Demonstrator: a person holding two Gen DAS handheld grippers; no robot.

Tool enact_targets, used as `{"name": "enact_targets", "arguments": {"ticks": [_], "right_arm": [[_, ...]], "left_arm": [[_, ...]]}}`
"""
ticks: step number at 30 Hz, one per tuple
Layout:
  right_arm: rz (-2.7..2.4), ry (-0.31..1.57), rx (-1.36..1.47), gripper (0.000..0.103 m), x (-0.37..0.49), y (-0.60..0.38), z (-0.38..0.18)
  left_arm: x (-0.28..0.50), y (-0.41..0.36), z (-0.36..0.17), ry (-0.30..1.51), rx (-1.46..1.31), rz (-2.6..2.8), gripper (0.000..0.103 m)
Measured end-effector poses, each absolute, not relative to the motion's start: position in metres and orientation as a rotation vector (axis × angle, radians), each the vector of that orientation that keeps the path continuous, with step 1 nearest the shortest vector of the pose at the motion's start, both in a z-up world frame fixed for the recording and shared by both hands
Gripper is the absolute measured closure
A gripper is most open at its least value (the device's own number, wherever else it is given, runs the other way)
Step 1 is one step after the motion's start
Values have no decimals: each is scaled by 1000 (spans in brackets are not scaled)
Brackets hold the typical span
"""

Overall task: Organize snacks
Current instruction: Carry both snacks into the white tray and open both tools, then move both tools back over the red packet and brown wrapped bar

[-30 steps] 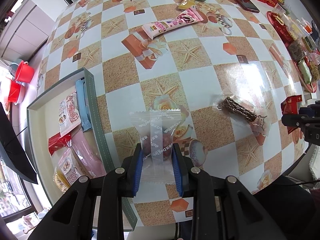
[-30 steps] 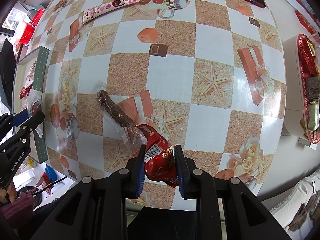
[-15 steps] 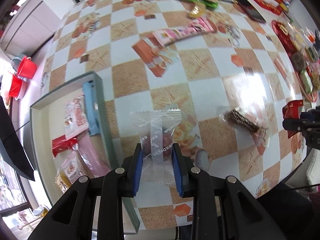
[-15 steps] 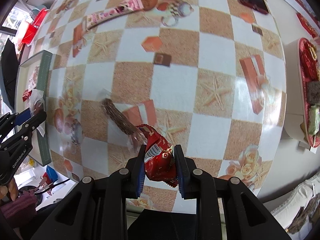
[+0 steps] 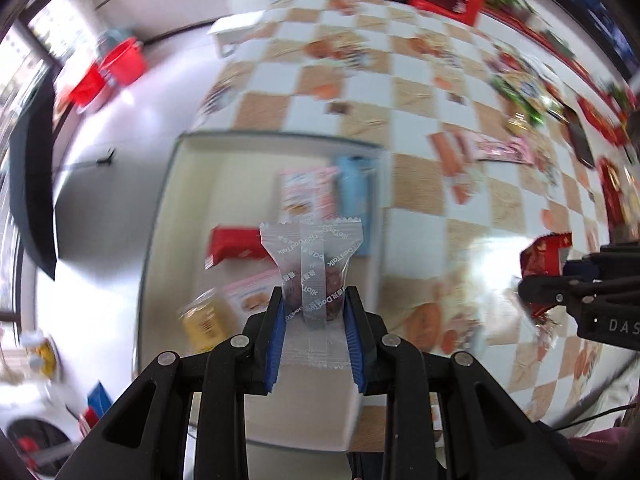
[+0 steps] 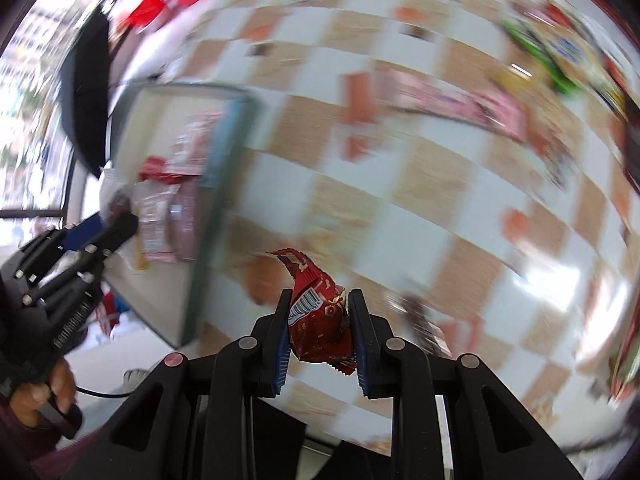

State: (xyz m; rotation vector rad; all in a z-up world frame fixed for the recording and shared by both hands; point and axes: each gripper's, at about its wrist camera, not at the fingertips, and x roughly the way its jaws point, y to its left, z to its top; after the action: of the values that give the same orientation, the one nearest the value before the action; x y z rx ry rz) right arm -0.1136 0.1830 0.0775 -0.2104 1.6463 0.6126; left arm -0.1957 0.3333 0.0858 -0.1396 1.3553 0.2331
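Closest to you, your left gripper (image 5: pixel 315 304) is clamped on the clear-wrapped candy (image 5: pixel 312 276), blue pads pinching the lumpy middle where the dark sweet sits, with the crimped top flaring up above the fingertips. I'd say that's the right spot: the film looks thin, crinkly and probably slick, so grabbing only the flat seal ends would likely let it slide or fold. It should weigh next to nothing, so no need to squeeze harder. If there's a soft candy in there, more pressure would just squash it.

Same deal on the other side. Your right gripper (image 6: pixel 318 322) is closed on the red snack packet (image 6: pixel 318 320) across its puffy belly, barcode side facing you, one twisted corner sticking up past the pads. It reads as light foil, a bit springy, and it may rotate in the grip if you swing fast, and the blur says things are moving pretty quick.

Just beyond the candy, the tray (image 5: pixel 172 184) sits right under the left gripper, already holding a red packet (image 5: pixel 236 245), a yellow one (image 5: pixel 202 322), a pink pack (image 5: pixel 306 194) and a blue pack (image 5: pixel 354 200) against the right wall. The candy hangs above the tray, not touching anything in it as far as I can tell.

Farther out on the checkered tablecloth (image 5: pixel 420 148), a long pink bar (image 5: pixel 500 148) and a pile of green and yellow bags (image 5: pixel 520 92) are well apart from the tray, presumably next in line.
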Motion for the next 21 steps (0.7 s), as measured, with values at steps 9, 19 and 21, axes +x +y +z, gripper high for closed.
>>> {"name": "enact_targets", "arguments": {"ticks": [9,19,21], "right_arm": [[779,1631,-267,75,-116,284,83],[623,1627,-375,0,-105,218,72],[558,1660,-345,0,-104,187,62]], "left_arm": [[-224,360,39,1505,-187,307,67],[-215,329,46,1509,-107,256,25],[-208,318,48,1517,-99,224,25]]}}
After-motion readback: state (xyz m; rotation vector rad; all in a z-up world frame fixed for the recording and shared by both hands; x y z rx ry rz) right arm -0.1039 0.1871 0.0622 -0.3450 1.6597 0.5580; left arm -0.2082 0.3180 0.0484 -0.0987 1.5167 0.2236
